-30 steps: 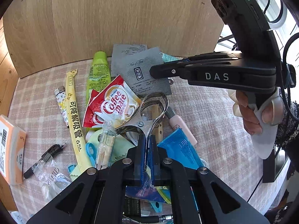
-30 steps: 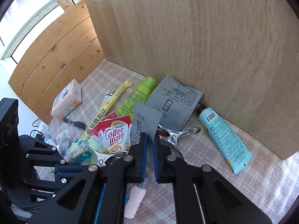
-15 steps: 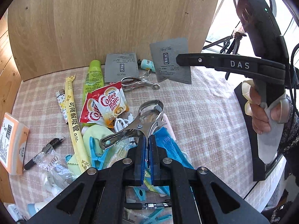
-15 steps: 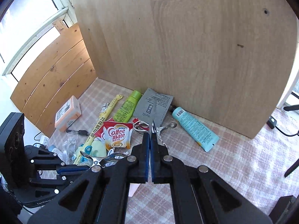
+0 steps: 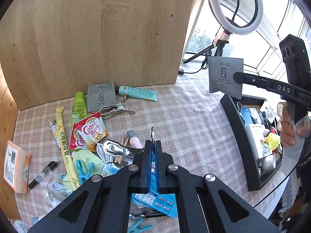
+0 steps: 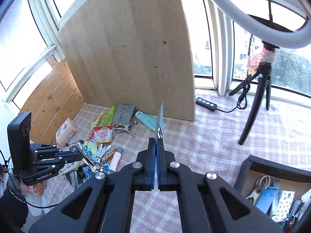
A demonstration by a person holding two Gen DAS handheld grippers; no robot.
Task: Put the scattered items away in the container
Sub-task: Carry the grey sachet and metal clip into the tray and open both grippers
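Note:
My left gripper point(image 5: 153, 141) is shut on one handle of a large silver metal clip point(image 5: 116, 149), lifted above the pile; the same gripper point(image 6: 80, 156) and clip point(image 6: 87, 161) show at the left of the right wrist view. My right gripper point(image 6: 156, 139) is shut on a grey sachet point(image 6: 160, 119), seen edge-on there. The left wrist view shows that sachet point(image 5: 225, 77) hanging flat from the right gripper point(image 5: 236, 75), high over the far end of the black container point(image 5: 239, 136). The container point(image 6: 272, 167) holds several items.
On the checked cloth lie a Coffee mate sachet point(image 5: 91, 132), a green tube point(image 5: 78, 106), a yellow stick pack point(image 5: 63, 139), another grey sachet point(image 5: 101, 96), a teal tube point(image 5: 138, 93), a smaller metal clip point(image 5: 116, 109), an orange box point(image 5: 15, 167). A wooden panel point(image 5: 97, 38) stands behind; a ring light tripod point(image 6: 258, 97) at right.
The right gripper closed on the grey sachet, lifted it off the pile and carried it right, over the black container. The left gripper rose with the metal clip.

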